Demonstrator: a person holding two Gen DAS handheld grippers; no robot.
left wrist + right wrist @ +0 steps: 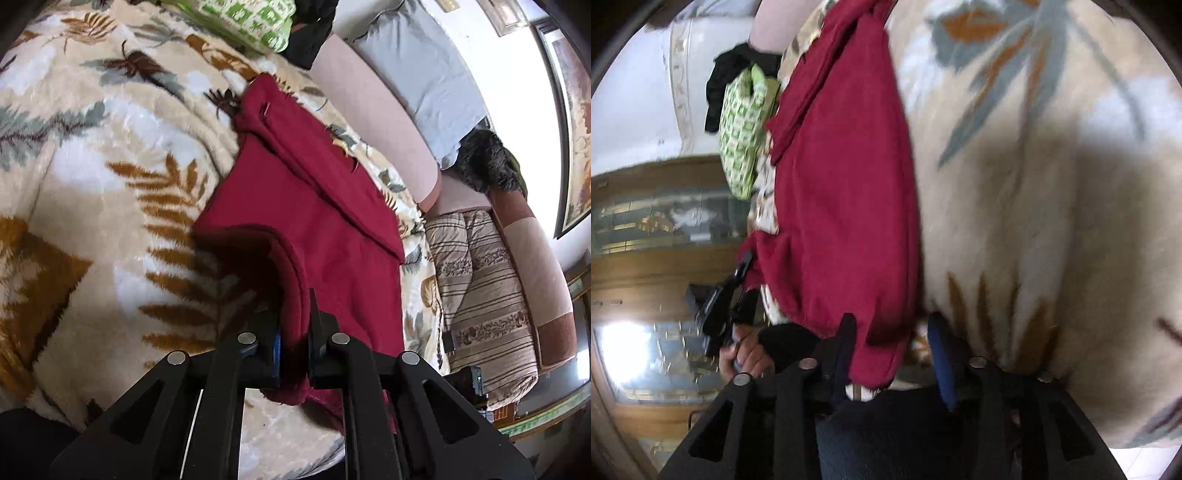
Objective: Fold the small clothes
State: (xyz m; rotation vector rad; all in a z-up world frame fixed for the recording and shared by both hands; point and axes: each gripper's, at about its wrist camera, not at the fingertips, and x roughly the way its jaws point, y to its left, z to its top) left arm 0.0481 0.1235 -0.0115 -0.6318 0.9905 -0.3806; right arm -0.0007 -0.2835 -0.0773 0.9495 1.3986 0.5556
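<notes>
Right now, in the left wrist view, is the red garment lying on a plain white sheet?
No, the red garment lies on a cream blanket printed with brown and grey leaves.

Daylit, motion-blurred, fisheye-warped edges

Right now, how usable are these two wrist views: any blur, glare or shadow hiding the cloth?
Left wrist: the red cloth is fairly sharp, the blanket is smeared at left, and the window is blown out. Right wrist: motion blur throughout, glare at lower left, and a dark shadow falls on the blanket.
</notes>
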